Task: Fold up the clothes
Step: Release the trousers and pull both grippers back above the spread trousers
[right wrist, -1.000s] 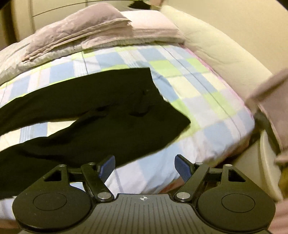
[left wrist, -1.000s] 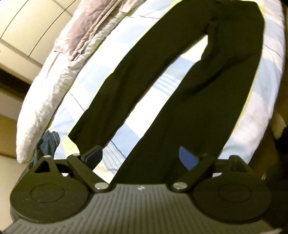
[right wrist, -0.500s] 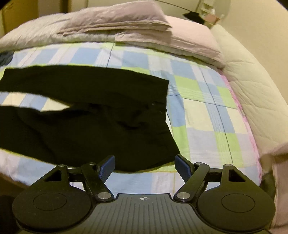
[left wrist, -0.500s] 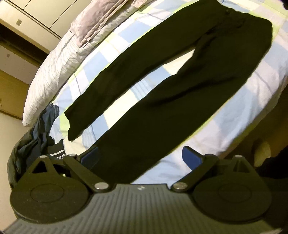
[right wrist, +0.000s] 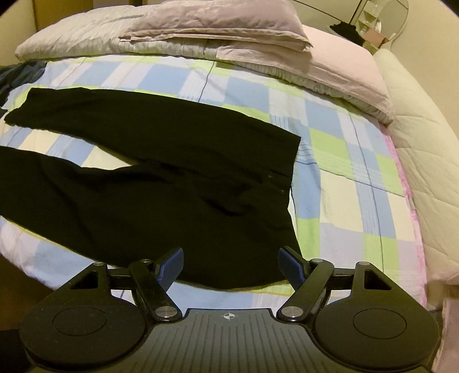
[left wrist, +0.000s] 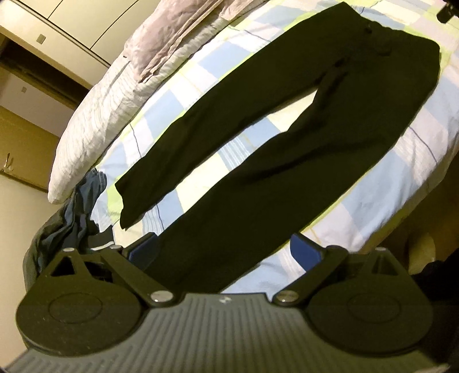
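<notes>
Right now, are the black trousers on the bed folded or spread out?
Spread out. The black trousers lie flat at full length on the checked bedsheet, both legs apart, waistband unfolded.

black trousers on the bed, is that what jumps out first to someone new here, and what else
Yes: the black trousers lie spread flat across the checked bedsheet, legs apart. The open right gripper is by the waist corner, the open left gripper over the near leg's hem. Behind, a folded pinkish quilt lies along the bed's far side.

You see the trousers [right wrist: 160, 178] lying flat on the bed [right wrist: 344, 178], legs spread apart, waistband toward the pillow [right wrist: 344, 69]. Behind the trousers lies the folded quilt [right wrist: 206, 25]; beyond their hems, crumpled clothes [left wrist: 71, 218].
</notes>
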A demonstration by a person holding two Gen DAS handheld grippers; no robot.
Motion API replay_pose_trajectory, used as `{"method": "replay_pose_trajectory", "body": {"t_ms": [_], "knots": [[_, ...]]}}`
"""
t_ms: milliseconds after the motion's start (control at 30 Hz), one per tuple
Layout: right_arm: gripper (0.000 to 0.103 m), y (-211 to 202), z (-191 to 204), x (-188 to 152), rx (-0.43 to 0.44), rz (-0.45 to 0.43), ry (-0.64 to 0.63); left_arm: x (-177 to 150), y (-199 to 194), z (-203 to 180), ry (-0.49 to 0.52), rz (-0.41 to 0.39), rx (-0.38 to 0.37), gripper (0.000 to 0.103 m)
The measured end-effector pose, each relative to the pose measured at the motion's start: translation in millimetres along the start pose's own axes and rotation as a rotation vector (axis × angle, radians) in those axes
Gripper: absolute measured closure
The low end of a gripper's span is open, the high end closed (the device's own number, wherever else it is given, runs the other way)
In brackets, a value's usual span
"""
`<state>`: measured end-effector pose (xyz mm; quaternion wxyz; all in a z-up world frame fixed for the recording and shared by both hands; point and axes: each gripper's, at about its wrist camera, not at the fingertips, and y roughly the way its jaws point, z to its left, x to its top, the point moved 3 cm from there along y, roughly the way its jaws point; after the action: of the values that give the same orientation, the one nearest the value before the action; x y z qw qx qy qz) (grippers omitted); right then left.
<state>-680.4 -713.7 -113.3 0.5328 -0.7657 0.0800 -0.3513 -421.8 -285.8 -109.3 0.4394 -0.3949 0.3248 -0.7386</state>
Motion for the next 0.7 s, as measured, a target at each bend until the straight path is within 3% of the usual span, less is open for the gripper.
{"method": "replay_pose_trajectory", "body": {"t_ms": [700], "knots": [[0.027,7,5,-7,0.007,0.032,0.001,-5,6,-16,0.000,0.019,-0.028,0.006]]}}
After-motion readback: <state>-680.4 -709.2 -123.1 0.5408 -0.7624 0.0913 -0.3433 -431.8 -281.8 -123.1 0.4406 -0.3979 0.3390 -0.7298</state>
